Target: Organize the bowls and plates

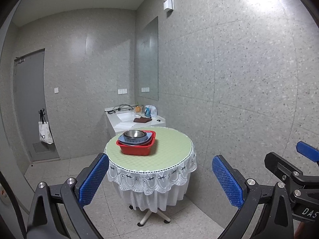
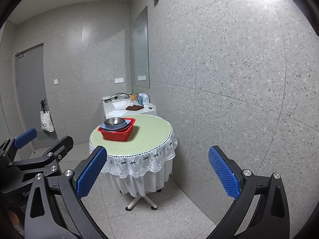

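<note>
Both hand-held grippers are held well back from the round surface [image 1: 175,149] with its pale green quilted top and white lace skirt, which serves as reference here. The left hand-held gripper [image 1: 160,181] has its blue-padded fingers [image 1: 93,179] spread wide apart with nothing between them; the right hand-held gripper [image 2: 157,172] stands likewise, blue pads [image 2: 223,173] apart and empty. On the far-left part of the surface sits a red rectangular plastic basin [image 1: 137,146], and nested in it is a stack: a blue-grey plate [image 1: 130,141] at the bottom, a bluish bowl above it, and a shiny steel bowl [image 1: 134,133] on top. How many pieces lie under these cannot be told. The left wrist view shows the right tool at its right edge, with one blue pad visible; the right wrist view shows the left tool at its left edge and gives a clearer sight of the surface's white star-shaped foot [image 2: 139,201] on the speckled floor. Behind the surface stands a white washbasin counter [image 1: 129,119] bearing a brown folded cloth [image 1: 142,120], cables and a plastic bag. Above that hangs a mirror [image 1: 147,59]. To the far left of the surface is a grey door [image 1: 30,103] with a white tote bag [image 1: 45,133] hanging from its handle. Nothing stands between the tools and the basin.
</note>
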Available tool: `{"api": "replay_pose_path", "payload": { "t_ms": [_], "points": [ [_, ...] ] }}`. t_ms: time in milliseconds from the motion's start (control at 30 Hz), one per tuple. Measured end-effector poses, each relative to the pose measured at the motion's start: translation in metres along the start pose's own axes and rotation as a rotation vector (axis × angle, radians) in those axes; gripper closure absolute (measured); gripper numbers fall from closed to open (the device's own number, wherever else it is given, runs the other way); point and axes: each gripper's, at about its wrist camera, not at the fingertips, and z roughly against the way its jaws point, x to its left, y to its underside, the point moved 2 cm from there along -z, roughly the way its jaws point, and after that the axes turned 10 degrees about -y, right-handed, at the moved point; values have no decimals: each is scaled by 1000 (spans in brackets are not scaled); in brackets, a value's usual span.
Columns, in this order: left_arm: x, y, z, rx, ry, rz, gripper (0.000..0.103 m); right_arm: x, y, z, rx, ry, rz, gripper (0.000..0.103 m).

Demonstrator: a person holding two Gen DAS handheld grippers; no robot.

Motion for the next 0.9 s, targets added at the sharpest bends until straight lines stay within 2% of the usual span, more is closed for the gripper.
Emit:
{"api": "replay_pose_path", "payload": {
  "t_ms": [400, 900],
  "points": [
    [-11, -1, -29, 2, -10, 4, 1, -6, -7, -23, 8, -7, -2, 0],
    [-23, 1, -43, -7, -15, 0, 1, -4, -8, -34, 14, -6, -2, 0]
  ]
}}
